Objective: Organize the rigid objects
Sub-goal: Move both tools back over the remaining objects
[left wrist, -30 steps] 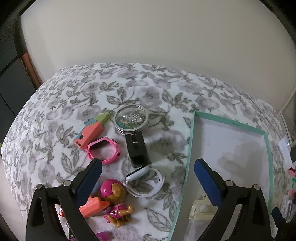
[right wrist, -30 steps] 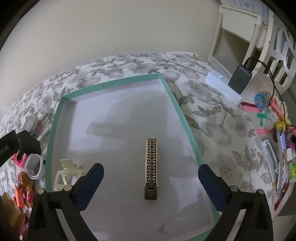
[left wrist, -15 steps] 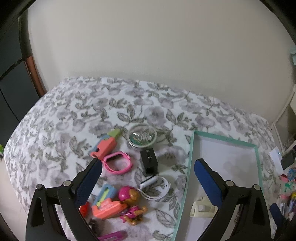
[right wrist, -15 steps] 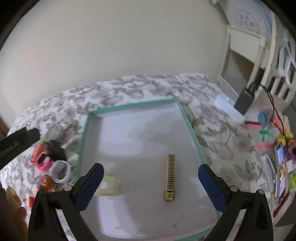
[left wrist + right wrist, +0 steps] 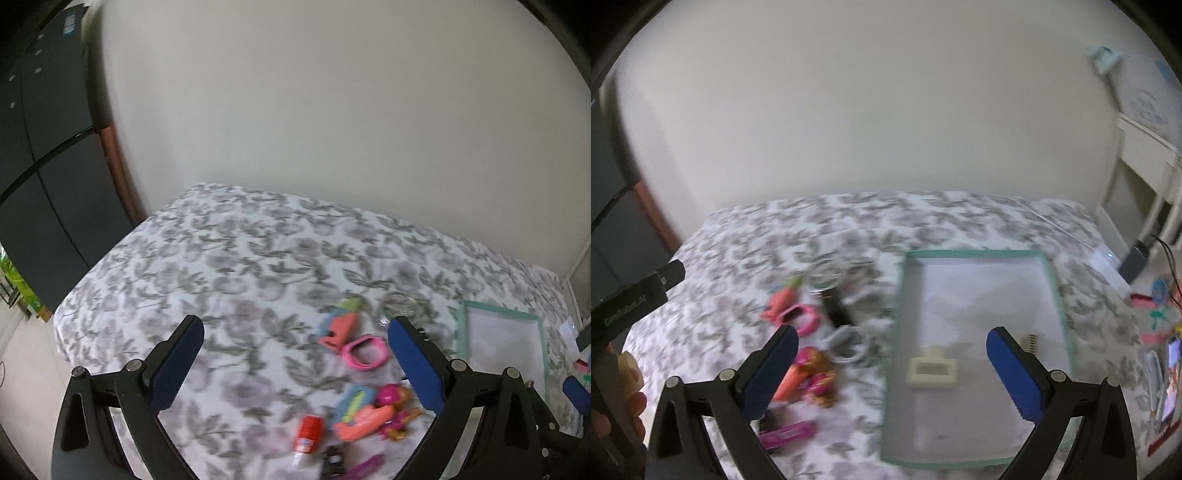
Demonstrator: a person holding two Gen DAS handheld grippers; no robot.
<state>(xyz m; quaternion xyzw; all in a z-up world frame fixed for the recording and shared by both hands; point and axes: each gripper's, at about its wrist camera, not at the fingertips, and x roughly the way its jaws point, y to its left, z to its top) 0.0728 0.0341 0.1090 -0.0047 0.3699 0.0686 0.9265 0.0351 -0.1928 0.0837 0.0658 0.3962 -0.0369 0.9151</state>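
On the floral bedspread [image 5: 236,258] we hold both tools well above the clutter: our left gripper [image 5: 295,363] and right gripper [image 5: 886,369] each stand spread wide with nothing between the blue pads. The things to sort lie in a loose heap beside the teal-rimmed tray [image 5: 1060,291]; inside it already rest a cream hair clip [image 5: 932,371] and a gold patterned bar [image 5: 1030,341], half hidden behind our right finger.

We judge the main risk to be the soft, yielding cover: pressing down on a small hard piece could sink it or tip it out of the grip. The heap is tight, so closing on one toy may drag a neighbour. The pink watch band [image 5: 365,350] is a thin hoop, the round tin [image 5: 827,277] smooth and low, the white loop [image 5: 847,343] springy, and the toy figure [image 5: 816,373] lumpy; each could slip. Both views are blurred, so fine detail escapes us.
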